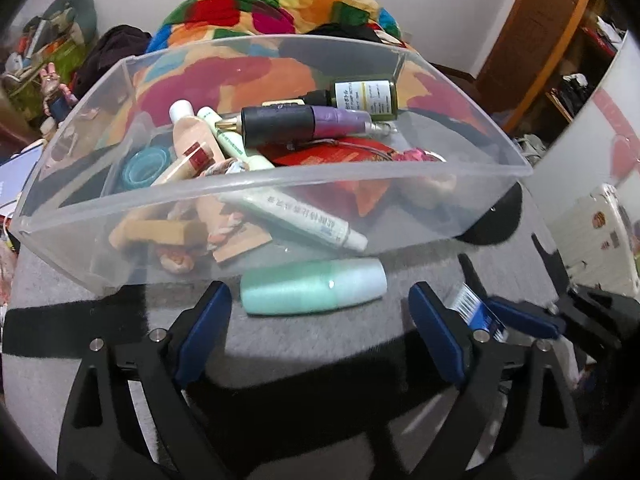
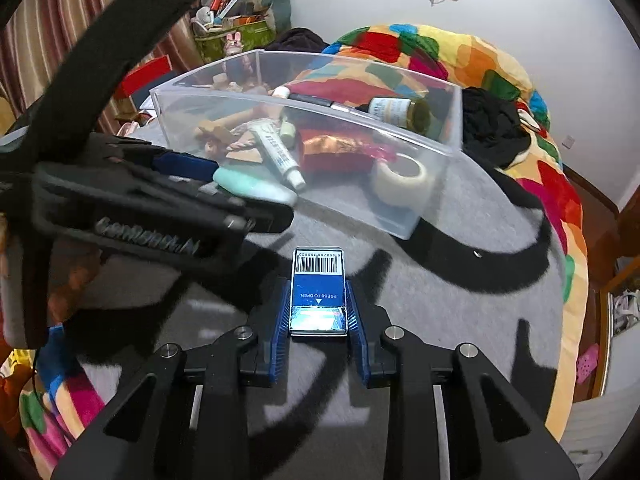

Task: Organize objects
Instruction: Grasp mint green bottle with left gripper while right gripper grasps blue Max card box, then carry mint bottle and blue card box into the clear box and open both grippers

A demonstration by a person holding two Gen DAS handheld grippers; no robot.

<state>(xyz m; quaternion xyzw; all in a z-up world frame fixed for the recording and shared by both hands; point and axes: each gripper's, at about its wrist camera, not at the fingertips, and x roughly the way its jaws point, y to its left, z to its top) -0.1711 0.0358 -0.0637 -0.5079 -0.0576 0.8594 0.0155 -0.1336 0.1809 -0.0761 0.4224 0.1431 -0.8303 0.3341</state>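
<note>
The right gripper (image 2: 318, 312) clamps a blue box (image 2: 318, 290); the left gripper (image 1: 320, 312), spread wide, flanks a mint bottle (image 1: 314, 287) beside the clear bin (image 1: 280, 184).

Left claw (image 2: 224, 184) hides part of mint bottle (image 2: 256, 189) (label unreadable).

Your left gripper (image 1: 320, 312): black angular linkage arms, blue ribbed pads (image 1: 204, 332), silver pivot screws | Your right gripper (image 2: 319, 312): same black frame, blue ridged pads (image 2: 280, 332), four silver screws, pale slots along arms | Left body, from the right view: raised lettering, blurred, unreadable
</note>
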